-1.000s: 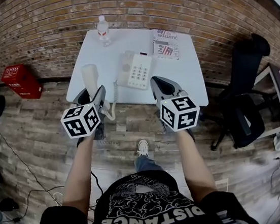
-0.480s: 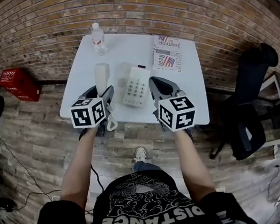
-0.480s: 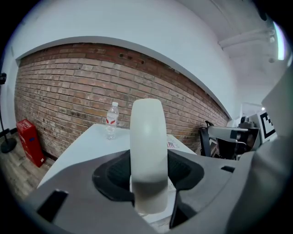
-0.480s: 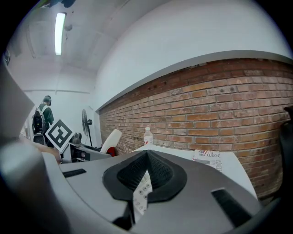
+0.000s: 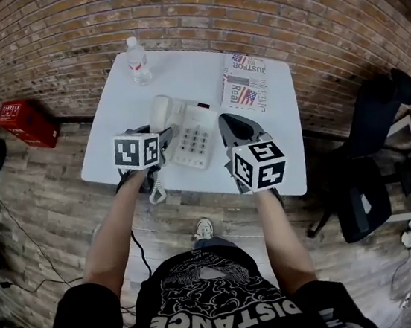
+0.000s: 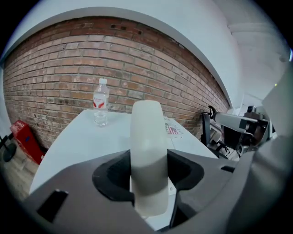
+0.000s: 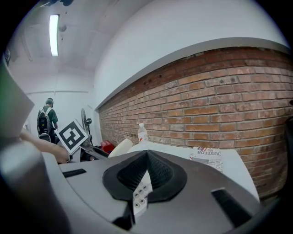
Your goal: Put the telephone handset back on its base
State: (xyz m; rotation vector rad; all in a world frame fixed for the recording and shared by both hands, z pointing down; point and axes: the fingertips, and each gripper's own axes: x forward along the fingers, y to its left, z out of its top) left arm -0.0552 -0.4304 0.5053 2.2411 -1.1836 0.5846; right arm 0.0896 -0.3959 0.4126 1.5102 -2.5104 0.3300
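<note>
Left gripper view: your left claw [image 6: 149,176] is clamped on the cream handset [image 6: 146,132], which sticks out forward past the jaws. Head view puts the handset over the left end of the telephone base [image 5: 193,140] on the white bench [image 5: 193,67]; can't tell if it touches the cradle. Coiled cord [image 5: 156,190] hangs off the bench's near edge. Your right claw [image 7: 146,159] is pinched closed on nothing, just right of the base. Water bottle [image 5: 136,59] and printed paper [image 5: 245,87] sit at the far side.
</note>
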